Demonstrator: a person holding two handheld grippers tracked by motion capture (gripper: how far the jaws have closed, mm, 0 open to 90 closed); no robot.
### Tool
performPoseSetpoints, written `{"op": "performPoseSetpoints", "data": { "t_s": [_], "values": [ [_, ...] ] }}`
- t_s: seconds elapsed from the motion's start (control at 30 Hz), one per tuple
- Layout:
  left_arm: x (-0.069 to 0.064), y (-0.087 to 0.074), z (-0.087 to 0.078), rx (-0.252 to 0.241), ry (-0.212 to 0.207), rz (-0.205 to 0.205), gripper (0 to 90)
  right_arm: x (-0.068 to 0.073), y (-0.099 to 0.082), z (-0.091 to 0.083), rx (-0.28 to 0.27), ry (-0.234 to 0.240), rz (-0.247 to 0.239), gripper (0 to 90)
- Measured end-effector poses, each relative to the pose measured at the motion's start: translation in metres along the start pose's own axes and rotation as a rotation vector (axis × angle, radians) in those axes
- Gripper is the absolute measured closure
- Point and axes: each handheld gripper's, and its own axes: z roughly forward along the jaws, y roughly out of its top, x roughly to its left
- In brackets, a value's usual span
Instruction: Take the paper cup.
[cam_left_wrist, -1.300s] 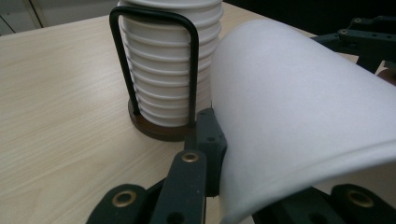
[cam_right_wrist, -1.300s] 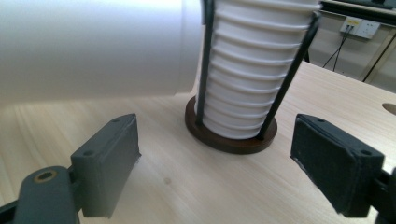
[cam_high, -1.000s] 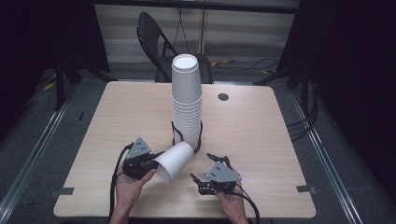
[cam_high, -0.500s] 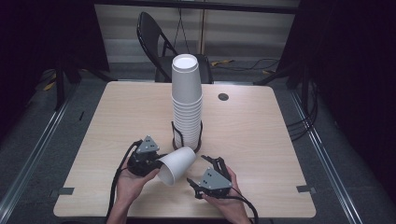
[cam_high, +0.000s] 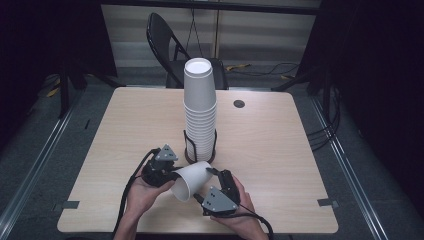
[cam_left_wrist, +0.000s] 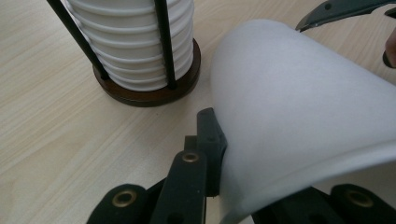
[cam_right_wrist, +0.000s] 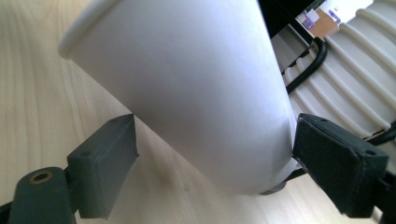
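Observation:
A tall stack of white paper cups (cam_high: 200, 105) stands in a black wire holder (cam_high: 200, 150) at the table's middle. In front of it a single white cup (cam_high: 192, 177) lies tilted on its side, mouth toward the person. My left gripper (cam_high: 172, 176) is shut on the cup's wall by the rim; in the left gripper view one pad (cam_left_wrist: 212, 137) presses the cup (cam_left_wrist: 299, 107) from outside. My right gripper (cam_high: 206, 182) stands open, its pads (cam_right_wrist: 107, 158) on either side of the cup (cam_right_wrist: 187, 84) near its base end.
The holder's brown base (cam_left_wrist: 154, 91) and the stack (cam_right_wrist: 345, 79) sit just behind the held cup. A black folding chair (cam_high: 167, 45) stands beyond the table's far edge. A small dark round cap (cam_high: 239, 103) sits in the tabletop at the back right.
My right gripper has moved left and forward to the cup, so its open jaws now straddle the cup's base end. The left gripper and the cup have hardly shifted.

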Motion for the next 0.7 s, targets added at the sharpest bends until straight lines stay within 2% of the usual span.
{"op": "performPoseSetpoints", "data": {
  "t_s": [0.03,0.1,0.13,0.23,0.37,0.43,0.6,0.63,0.7],
  "values": [
    [0.0,0.0,0.0,0.0,0.0,0.0,86.7,0.0,0.0,0.0,0.0,0.0,0.0,13.5],
    [0.0,0.001,0.001,0.007,-0.009,-0.005,86.7,0.005,0.003,0.001,0.004,-0.021,-0.057,13.4],
    [0.0,0.002,0.002,0.026,-0.018,0.002,86.7,0.006,0.004,0.002,0.004,-0.025,-0.07,12.5],
    [-0.001,0.005,0.002,0.036,-0.019,0.004,86.7,0.008,0.006,0.004,-0.004,-0.029,-0.098,9.7],
    [0.0,0.008,0.005,0.044,-0.03,0.005,87.0,0.009,0.009,0.006,-0.01,-0.023,-0.109,8.8],
    [-0.001,0.008,0.007,0.042,-0.03,0.008,87.1,0.01,0.012,0.008,-0.011,-0.013,-0.132,8.6],
    [-0.002,0.008,0.009,0.038,-0.045,0.005,87.7,0.014,0.021,0.015,-0.043,-0.001,-0.142,8.5],
    [-0.001,0.008,0.008,0.029,-0.043,-0.004,87.6,0.014,0.024,0.017,-0.042,0.001,-0.153,8.5],
    [0.0,0.007,0.007,0.019,-0.053,-0.014,87.7,0.014,0.025,0.018,-0.054,0.002,-0.142,8.4]
  ]
}}
